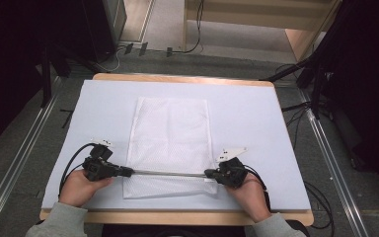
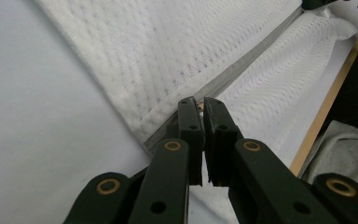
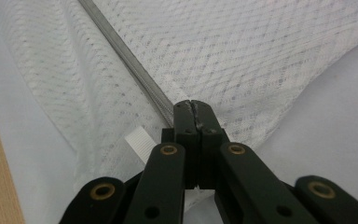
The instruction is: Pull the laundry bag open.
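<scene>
Mesh bag (image 1: 170, 143) flat on the counter (image 1: 256, 113), zipper (image 1: 170, 173) running between both tools. Left tool (image 1: 128, 172) clenched on the zipper's left end; right tool (image 1: 208, 173) clenched on bag fabric at the zipper's right end.

A pale sheet (image 1: 256, 113) covers the wooden table (image 1: 177, 78); cables (image 1: 128, 49) lie behind.

A recording lab: white-covered table (image 1: 256, 106) ringed by dark tripod stands (image 1: 321, 74), floor cables (image 1: 187, 47) and rails (image 1: 330, 158).
</scene>
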The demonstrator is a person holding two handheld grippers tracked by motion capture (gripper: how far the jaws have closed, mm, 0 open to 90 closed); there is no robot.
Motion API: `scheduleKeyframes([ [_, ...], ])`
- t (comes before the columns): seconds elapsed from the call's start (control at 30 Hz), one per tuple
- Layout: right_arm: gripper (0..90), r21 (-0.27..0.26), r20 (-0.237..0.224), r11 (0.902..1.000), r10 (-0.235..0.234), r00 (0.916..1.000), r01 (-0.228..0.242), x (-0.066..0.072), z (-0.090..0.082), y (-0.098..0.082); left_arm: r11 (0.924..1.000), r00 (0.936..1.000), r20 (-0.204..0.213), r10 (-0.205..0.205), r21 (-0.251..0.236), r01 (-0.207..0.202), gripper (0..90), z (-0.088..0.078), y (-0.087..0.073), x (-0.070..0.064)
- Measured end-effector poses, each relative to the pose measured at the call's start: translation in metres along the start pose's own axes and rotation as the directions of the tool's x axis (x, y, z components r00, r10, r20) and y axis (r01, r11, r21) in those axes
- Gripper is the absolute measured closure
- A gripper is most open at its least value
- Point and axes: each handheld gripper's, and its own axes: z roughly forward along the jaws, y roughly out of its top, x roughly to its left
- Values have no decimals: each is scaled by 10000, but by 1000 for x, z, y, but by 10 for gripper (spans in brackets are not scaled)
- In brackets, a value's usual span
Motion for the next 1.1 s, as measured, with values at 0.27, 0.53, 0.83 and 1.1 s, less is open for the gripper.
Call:
scheduleKeyframes([
  [0.27,900,83,-126,10000,-7,9999,8,-1,0,1,9992,9992,-157,-358,-155,356,881,-6,-4,7],
  [0.53,867,307,-373,9993,245,9990,-233,-4,0,5,9996,9997,-90,219,-171,-221,867,-4,-6,5],
  [0.83,682,-204,-519,9997,-106,9986,95,-1,-5,14,9892,9920,-545,1139,-865,-1183,654,-8,-5,-3],
  [1.1,539,-679,-448,9973,256,9987,-286,-6,-9,14,9868,9914,-805,1034,-1168,-1124,475,-10,-2,0],
])
